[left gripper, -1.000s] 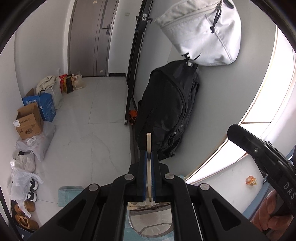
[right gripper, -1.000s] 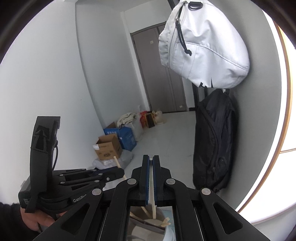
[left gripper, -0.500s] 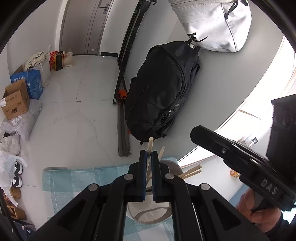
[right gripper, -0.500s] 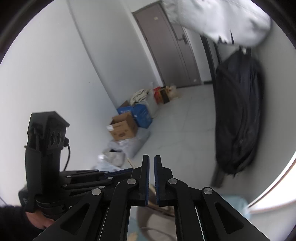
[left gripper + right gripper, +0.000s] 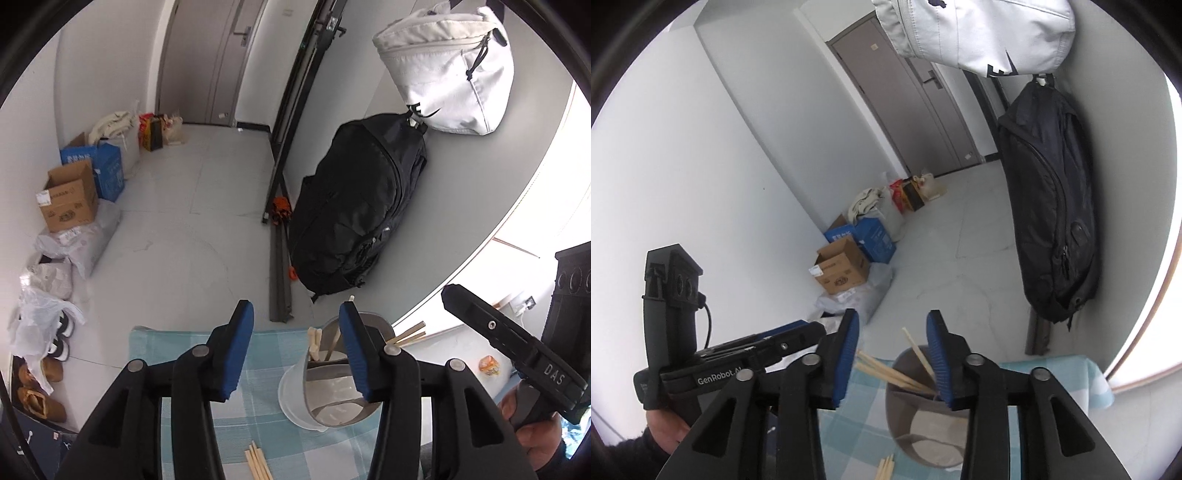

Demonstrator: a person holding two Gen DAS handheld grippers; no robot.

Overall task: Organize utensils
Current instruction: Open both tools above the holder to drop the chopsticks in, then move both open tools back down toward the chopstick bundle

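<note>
Chopsticks [image 5: 258, 463] lie loose on the checked cloth [image 5: 177, 343] at the six o'clock edge of the left wrist view, in a small bundle just short of the utensil cup [image 5: 325, 391]. More sticks stand inside that cup and lean out over its rim toward two o'clock. The left gripper [image 5: 295, 347] hangs over the cloth with its blue pads [image 5: 236, 354] spread and opening; nothing sits between them, and the cup shows behind the right-hand pad at about four o'clock from the gap. In the right wrist view, the right gripper [image 5: 892, 358] is likewise opening, jaws apart, with the cup directly below and ahead; one stick rises through the gap without either pad touching it, and others slant out toward ten o'clock. The left gripper's body, held in a hand [image 5: 666, 430], shows at eight o'clock there. Beyond the cloth's far edge lies pale tiled floor. A black backpack [image 5: 354, 210] leans against the wall at one o'clock, a white bag [image 5: 450, 74] hanging above it. Cardboard boxes [image 5: 70, 199] sit along the wall at ten o'clock, with a grey door [image 5: 207, 59] farthest off at twelve.
</note>
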